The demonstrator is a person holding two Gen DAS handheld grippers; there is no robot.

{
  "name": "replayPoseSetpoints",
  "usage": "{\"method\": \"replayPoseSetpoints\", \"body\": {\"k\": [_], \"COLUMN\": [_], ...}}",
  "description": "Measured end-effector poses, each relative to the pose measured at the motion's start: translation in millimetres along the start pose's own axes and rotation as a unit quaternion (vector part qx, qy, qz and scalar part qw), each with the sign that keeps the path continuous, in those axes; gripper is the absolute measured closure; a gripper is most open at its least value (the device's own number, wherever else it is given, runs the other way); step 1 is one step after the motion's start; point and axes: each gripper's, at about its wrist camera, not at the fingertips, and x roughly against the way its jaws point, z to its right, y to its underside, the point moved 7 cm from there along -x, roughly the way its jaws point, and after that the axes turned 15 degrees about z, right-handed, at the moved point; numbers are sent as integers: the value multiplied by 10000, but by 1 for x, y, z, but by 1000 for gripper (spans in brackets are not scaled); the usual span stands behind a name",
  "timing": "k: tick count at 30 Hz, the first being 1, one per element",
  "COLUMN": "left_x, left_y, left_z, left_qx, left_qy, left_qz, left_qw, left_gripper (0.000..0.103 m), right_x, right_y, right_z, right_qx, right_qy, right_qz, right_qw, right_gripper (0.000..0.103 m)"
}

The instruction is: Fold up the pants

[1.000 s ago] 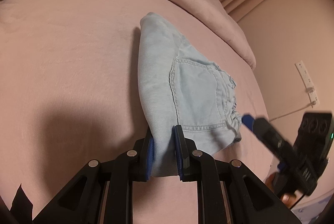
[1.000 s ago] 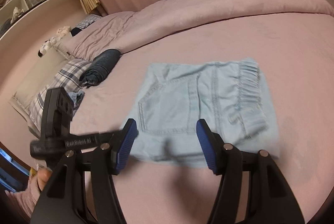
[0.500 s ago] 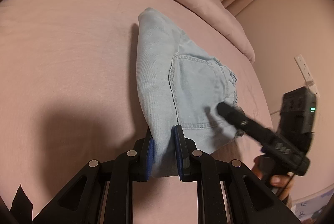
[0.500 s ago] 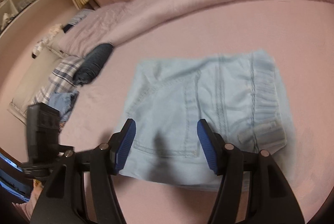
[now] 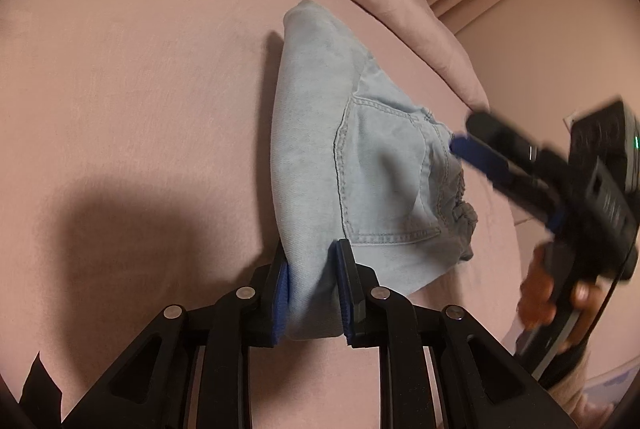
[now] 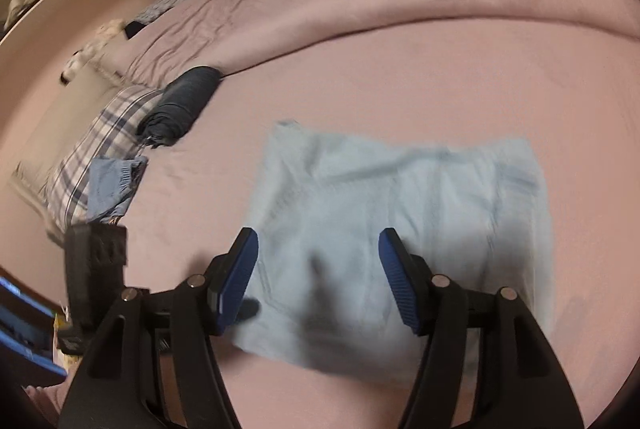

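1. Item: pants (image 5: 360, 165), pale blue denim, already folded into a compact rectangle, lay flat on the pink bed (image 5: 132, 101), back pocket upward, gathered waistband toward the right edge in both views.
2. Left tongs (image 5: 312, 293): pressed nearly together, pinching the near corner of the pants; cloth filled the gap between the blue pads.
3. Right tongs (image 6: 318, 277): spread, jaws just lately opening wider, nothing gripped between them; they hovered above the near edge of the pants. In the left wrist view they appeared over the waistband end, carried by a hand (image 5: 560, 301).
4. Step in hand, as judged: securing a second hold on the bundle for the next fold or a final straightening.
5. Handling advice: bring the right tongs down on the near edge, well apart from the left pair, so both holds share the same side. Catch every layer, not merely the top one, before closing.
6. Keep the left pinch steady meanwhile; any tug would skew the stack.
7. Lift both holds evenly, since denim this thick likely resists a sharp crease.
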Motion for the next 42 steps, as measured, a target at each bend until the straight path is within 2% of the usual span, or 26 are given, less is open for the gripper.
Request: {"method": "replayPoseSetpoints", "body": {"k": [8, 12, 16, 17, 18, 19, 20, 22, 26, 28, 31, 33, 35, 38, 42], "left_x": [0, 1, 3, 4, 3, 4, 4, 7, 5, 4, 9, 16, 21, 31, 40], "left_y": [1, 1, 0, 1, 0, 1, 1, 1, 7, 8, 10, 12, 14, 15, 17], "left_z": [-5, -9, -12, -12, -11, -10, -9, -5, -3, -1, 6, 10, 12, 14, 25], "left_qx": [23, 151, 60, 21, -26, -110, -182, -388, -777, -950, -1216, -1291, -1304, -1361, -1592], "left_qy": [192, 288, 260, 226, 185, 132, 81, -71, -390, -474, -704, -828, -871, -967, -1140], "left_qz": [-45, -70, -62, -72, -73, -53, -30, 33, 91, 127, 161, 193, 196, 239, 341], "left_qw": [9998, 9994, 9996, 9997, 9998, 9998, 9998, 9992, 9962, 9943, 9900, 9880, 9874, 9857, 9801], "left_gripper": [83, 83, 83, 83, 83, 83, 83, 83, 83, 81, 80, 80, 79, 79, 79], "right_x": [-53, -85, -134, -147, -152, -160, -163, -163, -175, -186, -184, -172, -152, -120, -85], "right_y": [-28, -45, -51, -46, -41, -31, -25, -25, -18, -9, -14, -27, -47, -68, -62], "right_z": [-14, -24, -25, -25, -24, -27, -30, -32, -26, -26, -28, -28, -28, -27, -25], "right_qx": [35, 422, 472, 471, 488, 559, 751, 861, 677, 787, 742, 760, 718, 892, 994], "right_qy": [-425, -459, -630, -530, -505, -501, -455, -423, -286, -170, -34, 62, 153, 242, 223], "right_qz": [-467, -626, -1401, -1686, -1913, -2200, -2308, -2281, -2256, -2338, -2188, -1874, -1401, -898, -873], "right_qw": [9980, 9961, 9870, 9831, 9790, 9726, 9690, 9689, 9714, 9689, 9729, 9793, 9874, 9917, 9910], "right_gripper": [39, 37, 37, 40, 70, 79, 81, 82, 84, 82, 78, 66, 66, 64, 64]}}
